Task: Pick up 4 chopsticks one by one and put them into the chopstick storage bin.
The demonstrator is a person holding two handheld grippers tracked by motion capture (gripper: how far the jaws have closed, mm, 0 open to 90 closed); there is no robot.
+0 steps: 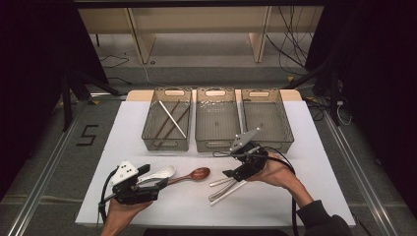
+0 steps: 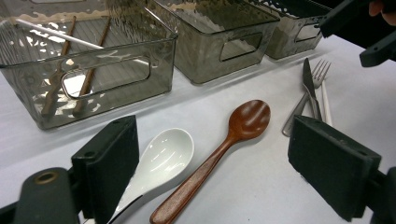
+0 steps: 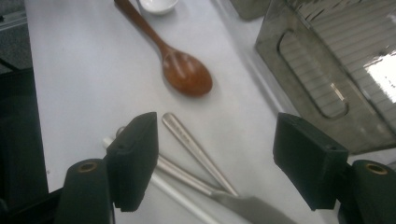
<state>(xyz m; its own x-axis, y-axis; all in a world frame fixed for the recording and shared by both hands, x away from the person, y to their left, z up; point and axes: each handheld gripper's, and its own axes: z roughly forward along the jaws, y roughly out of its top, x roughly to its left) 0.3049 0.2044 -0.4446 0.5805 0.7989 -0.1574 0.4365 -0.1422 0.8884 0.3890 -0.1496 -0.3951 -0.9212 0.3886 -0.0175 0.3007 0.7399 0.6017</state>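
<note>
Down at the near left, we hold the left gripper (image 1: 147,178) with its jaws spread wide and nothing between them; in the left gripper view the white spoon (image 2: 161,161) lies just beside the left jaw and the wooden spoon (image 2: 219,150) runs through the gap on the table. Both spoons lie side by side, bowls pointing right and far. Our right gripper (image 1: 231,173) hovers near the middle of the white table (image 1: 305,147), jaws likewise wide apart, gripping nothing. Beneath it, in the right gripper view, the metal handles of a knife (image 3: 187,175) and a fork (image 3: 196,151) lie together with a white chopstick (image 3: 182,198). Farther off stand three smoky clear bins in a row; the left bin (image 1: 167,142) holds chopsticks (image 1: 169,118), brown and white.
</note>
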